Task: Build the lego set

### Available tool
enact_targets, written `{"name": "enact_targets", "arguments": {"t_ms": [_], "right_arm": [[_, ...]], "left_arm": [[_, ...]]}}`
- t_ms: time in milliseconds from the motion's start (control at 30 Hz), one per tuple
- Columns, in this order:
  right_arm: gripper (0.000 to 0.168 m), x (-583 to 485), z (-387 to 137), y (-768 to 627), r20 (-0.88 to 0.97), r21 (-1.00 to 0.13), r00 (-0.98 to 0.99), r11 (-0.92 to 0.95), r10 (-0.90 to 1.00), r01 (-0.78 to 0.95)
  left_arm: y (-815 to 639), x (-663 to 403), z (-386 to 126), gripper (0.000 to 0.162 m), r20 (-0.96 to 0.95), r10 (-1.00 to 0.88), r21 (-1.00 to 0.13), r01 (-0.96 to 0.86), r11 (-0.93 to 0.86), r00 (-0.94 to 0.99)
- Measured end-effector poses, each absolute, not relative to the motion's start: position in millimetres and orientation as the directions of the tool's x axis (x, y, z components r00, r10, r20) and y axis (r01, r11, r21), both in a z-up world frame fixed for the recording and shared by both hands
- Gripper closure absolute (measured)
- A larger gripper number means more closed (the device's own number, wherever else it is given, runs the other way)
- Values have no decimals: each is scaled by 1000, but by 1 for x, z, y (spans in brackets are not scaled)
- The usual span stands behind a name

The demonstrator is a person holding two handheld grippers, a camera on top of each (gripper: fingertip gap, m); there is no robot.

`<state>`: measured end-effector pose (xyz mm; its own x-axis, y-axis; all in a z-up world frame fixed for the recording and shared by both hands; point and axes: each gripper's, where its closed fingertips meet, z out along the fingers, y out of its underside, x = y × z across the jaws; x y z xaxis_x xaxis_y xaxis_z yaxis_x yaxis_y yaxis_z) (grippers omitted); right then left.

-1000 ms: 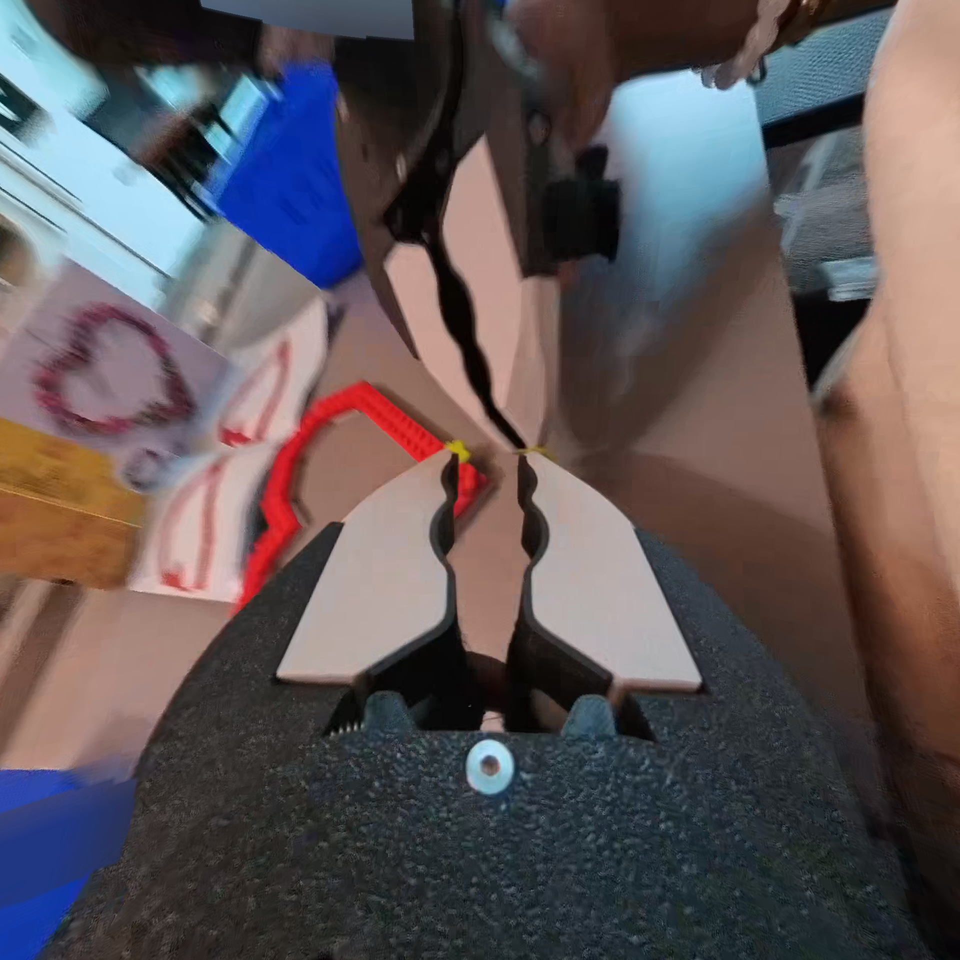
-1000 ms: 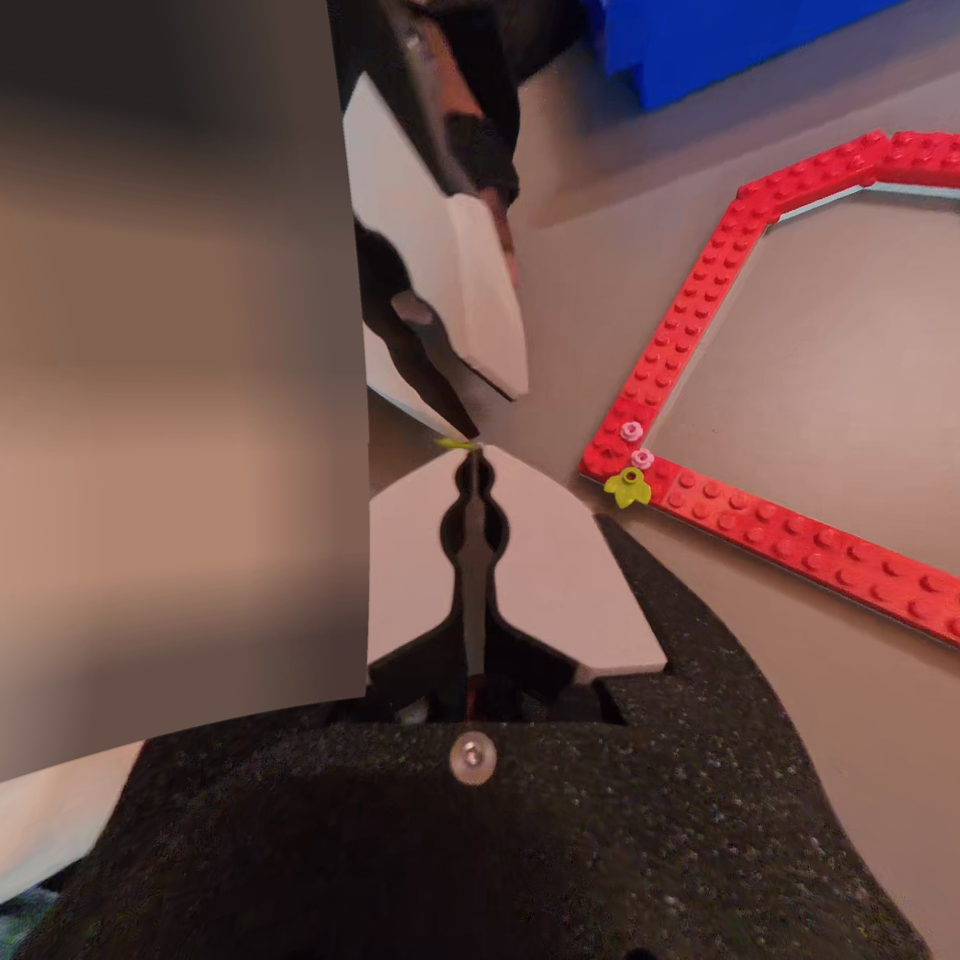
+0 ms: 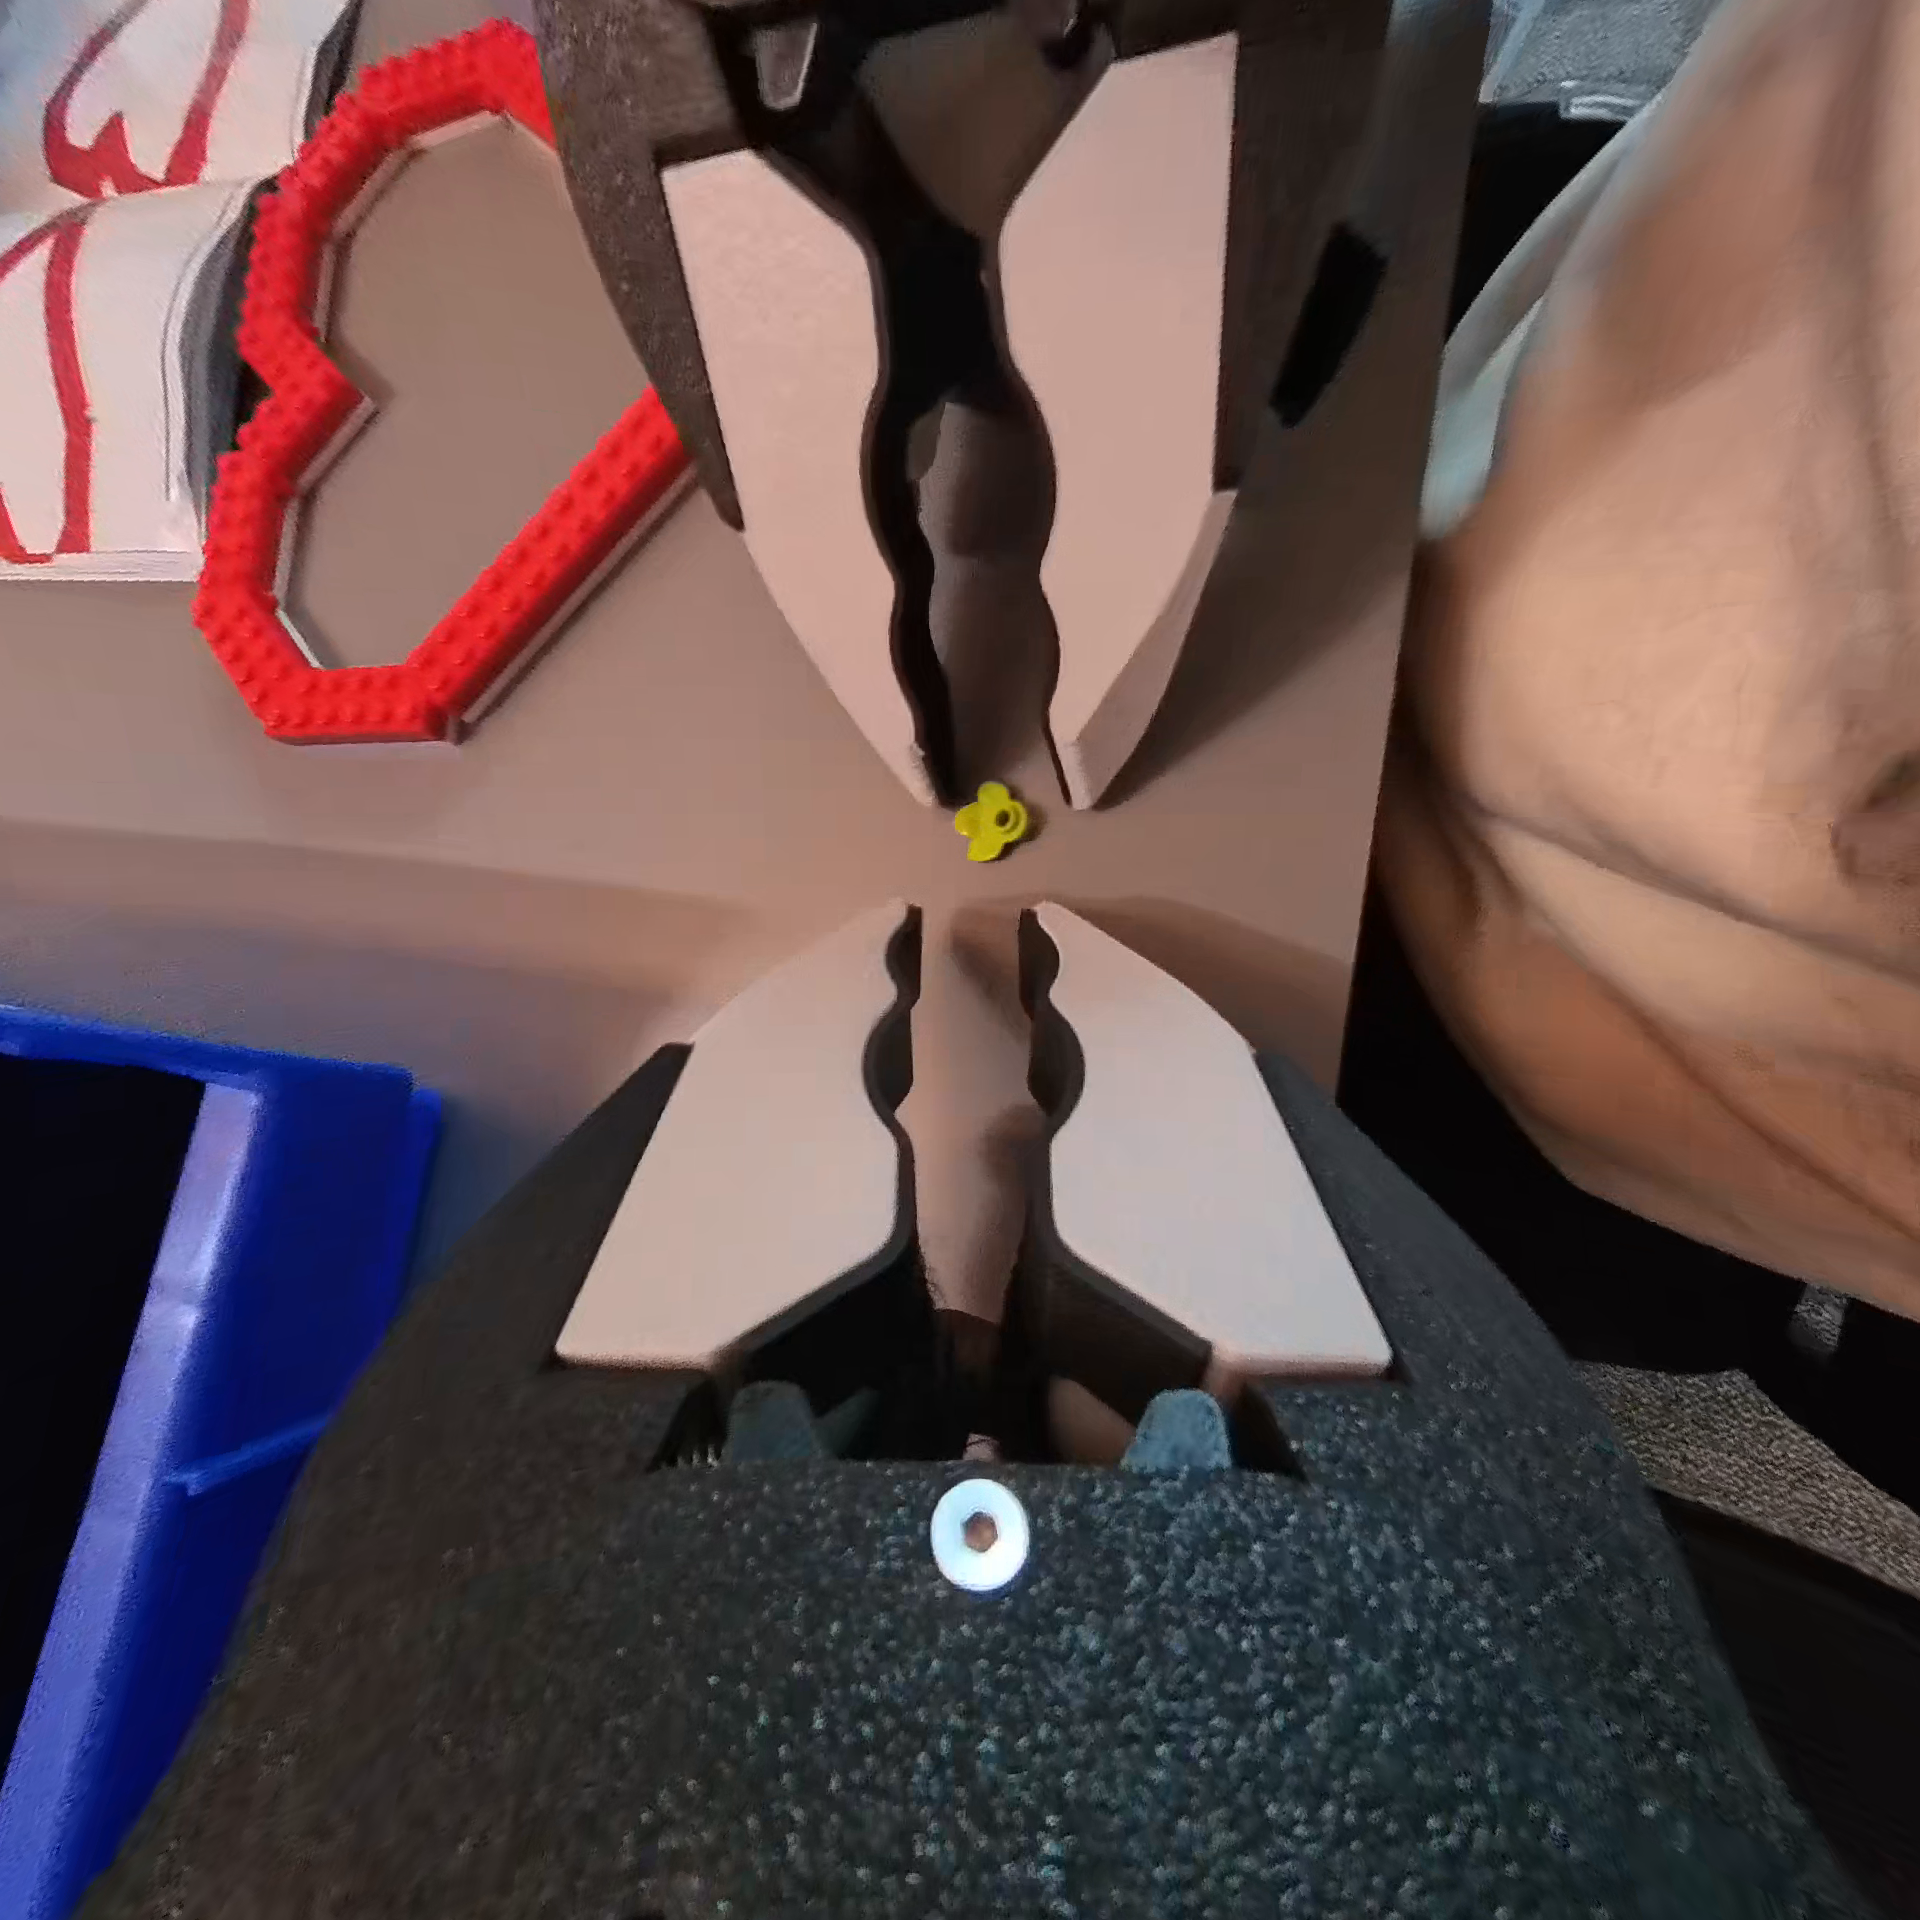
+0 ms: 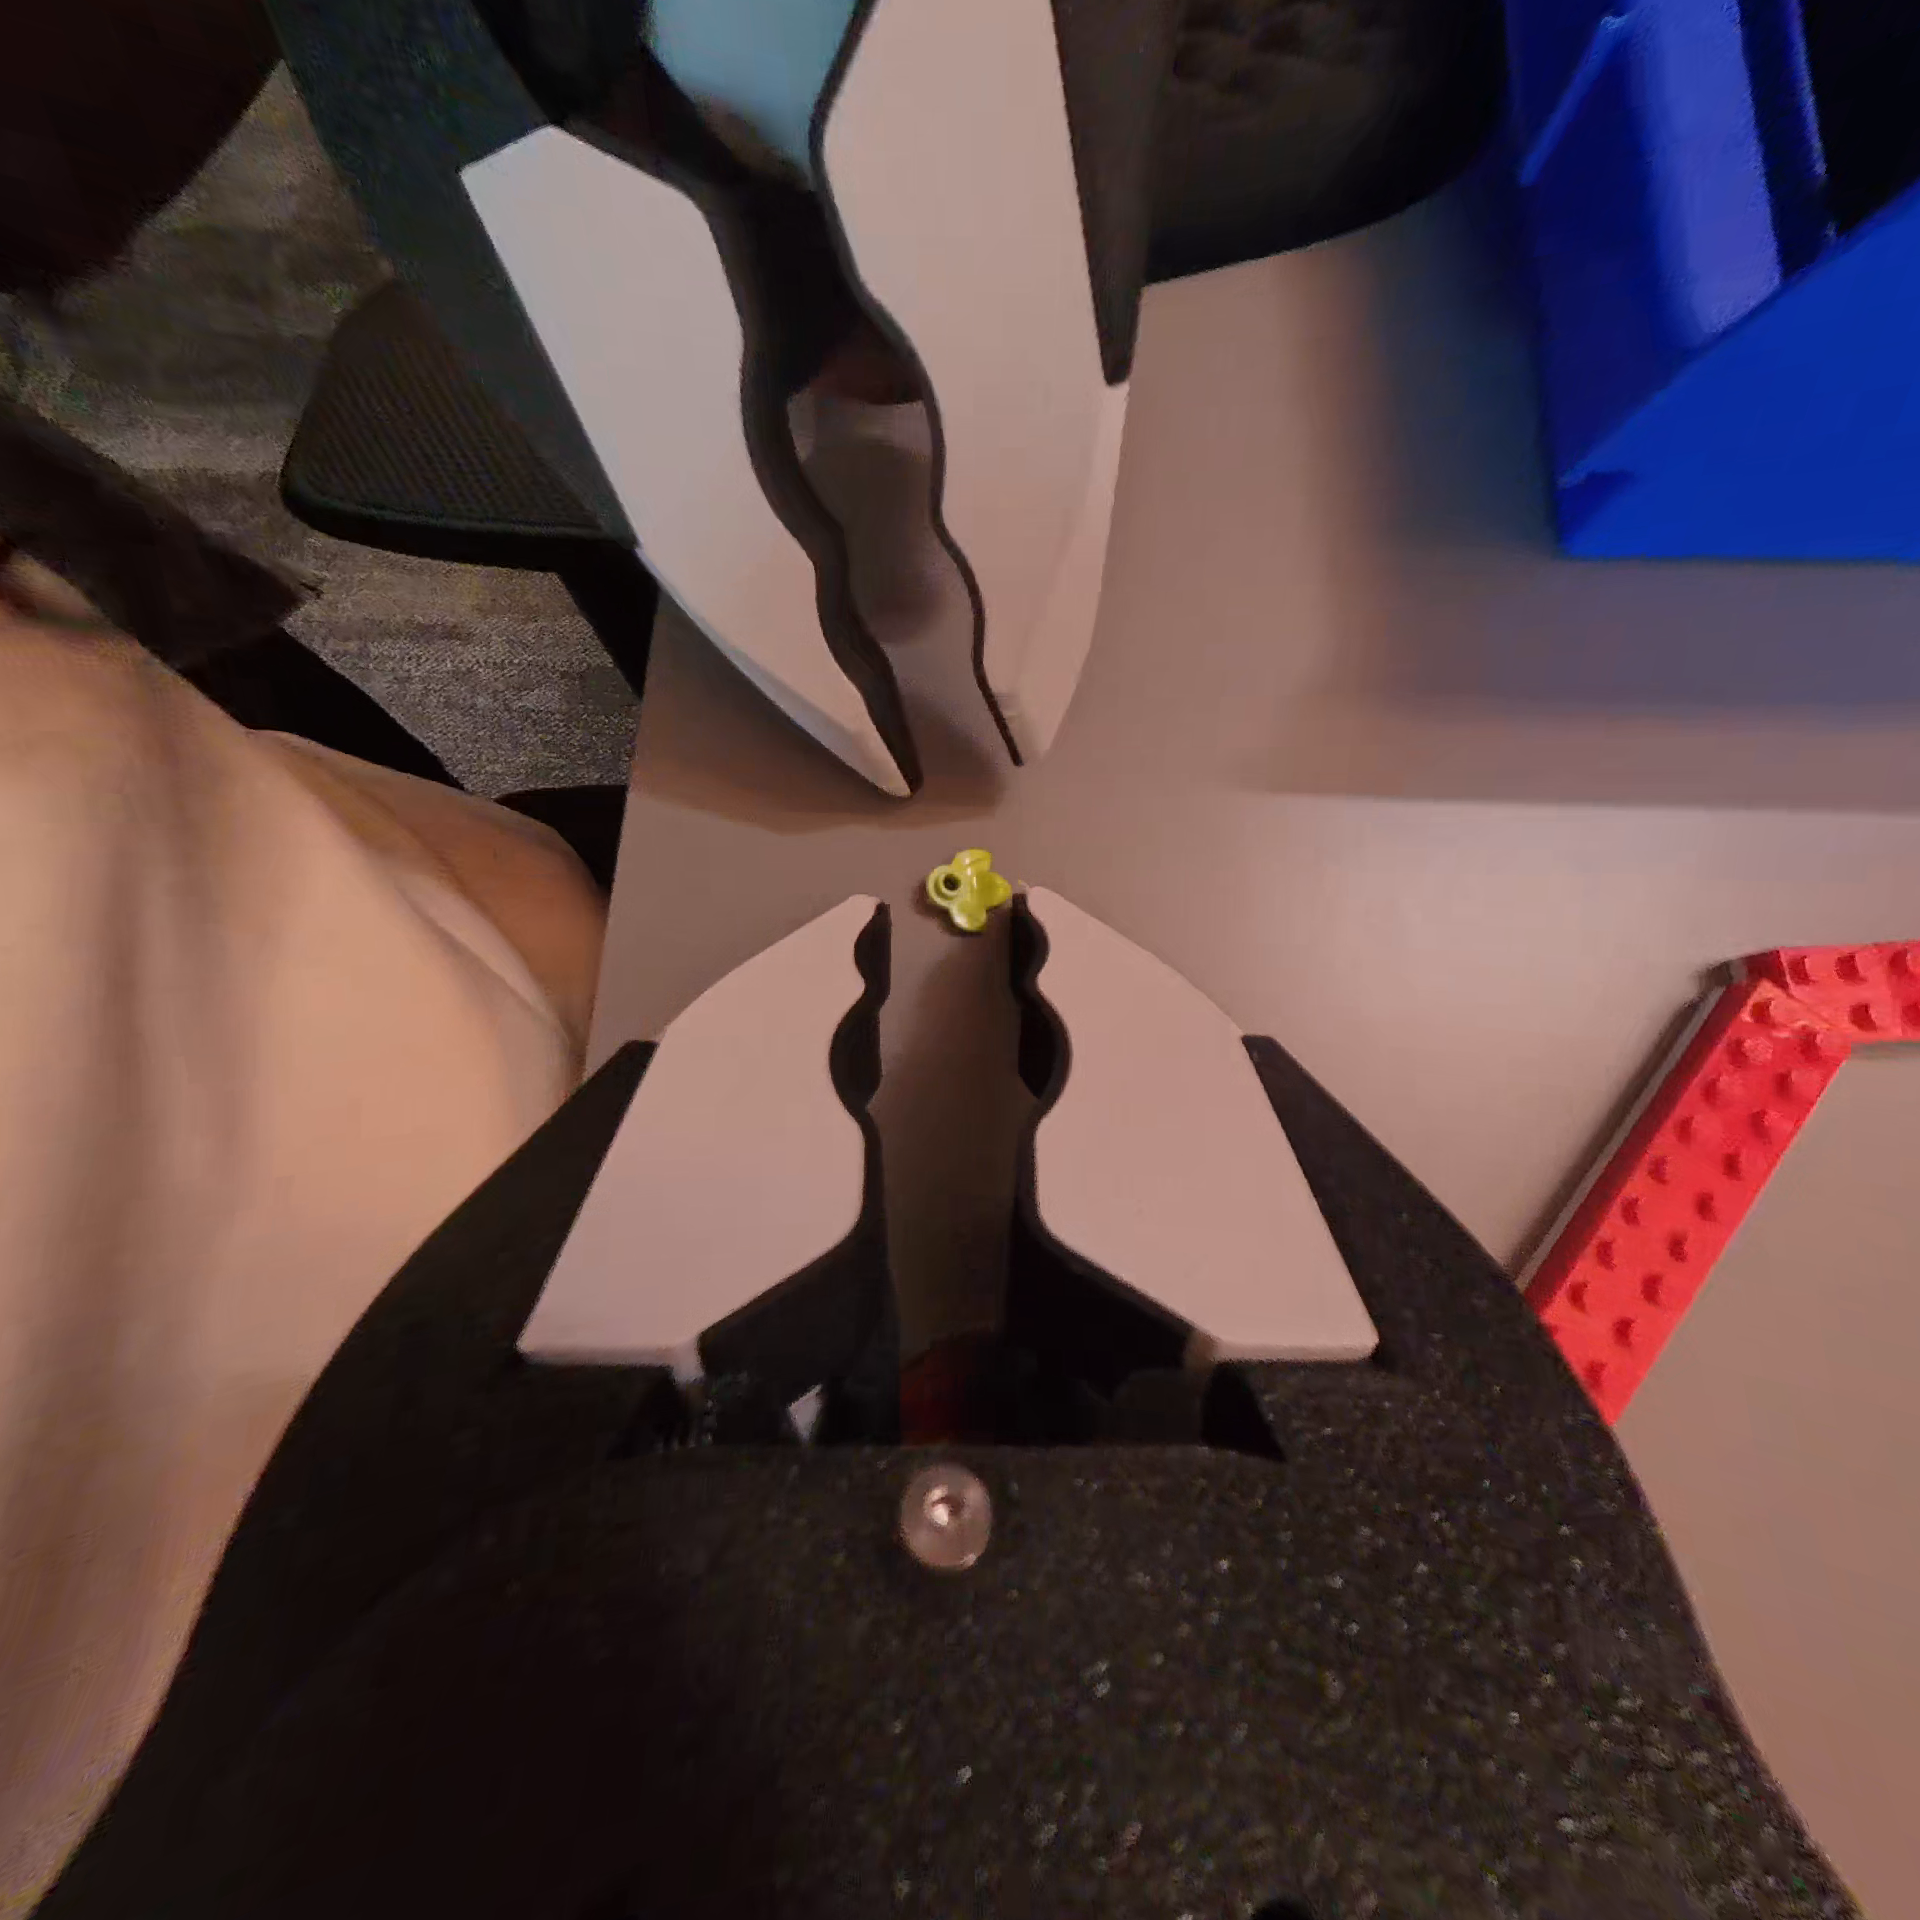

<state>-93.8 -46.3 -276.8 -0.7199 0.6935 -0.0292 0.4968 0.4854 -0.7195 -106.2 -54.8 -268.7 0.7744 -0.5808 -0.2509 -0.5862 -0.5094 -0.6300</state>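
Note:
A small yellow-green leaf piece lies loose on the tan table between two grippers that face each other tip to tip. My left gripper is open and empty, its tips just short of the piece. My right gripper is open, with the leaf piece between its tips, close to one fingertip and not clamped. The right gripper also shows in the left wrist view, and the left gripper in the right wrist view. The red heart-shaped brick frame lies flat to one side.
A blue bin stands near the left gripper and shows in the right wrist view. Paper sheets with red drawings lie beyond the frame. A person's arm is close beside the grippers, and the table edge runs near it. Left and right tips are no more than a few centimetres apart.
The right gripper was shut on the leaf piece; now it is open and the piece lies on the table. Both grippers have tilted down toward the table, tips slightly apart.

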Motion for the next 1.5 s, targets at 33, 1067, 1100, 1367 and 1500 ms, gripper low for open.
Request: {"name": "enact_targets", "arguments": {"t_ms": [33,1067,1100,1367,1500], "right_arm": [[146,-95,-277,-47,-30,-717,-727,492,686,494],[148,-68,-191,-10,-318,-882,-754,111,575,457],[148,-67,-184,-8,-254,-910,-774,127,580,394],[158,-77,-144,-4,316,-933,-649,349,692,-83],[163,-75,-131,-3,319,-943,-626,305,712,-134]], "left_arm": [[-54,-106,-268,145,-259,-578,-629,-589,-508,774],[0,-74,-190,162,-641,-412,-736,-671,92,647],[-1,-75,-183,162,-568,-416,-806,-582,108,710],[3,-72,-135,162,-212,-457,-955,-83,286,864],[6,-70,-131,162,-177,-466,-951,-30,307,867]]}}
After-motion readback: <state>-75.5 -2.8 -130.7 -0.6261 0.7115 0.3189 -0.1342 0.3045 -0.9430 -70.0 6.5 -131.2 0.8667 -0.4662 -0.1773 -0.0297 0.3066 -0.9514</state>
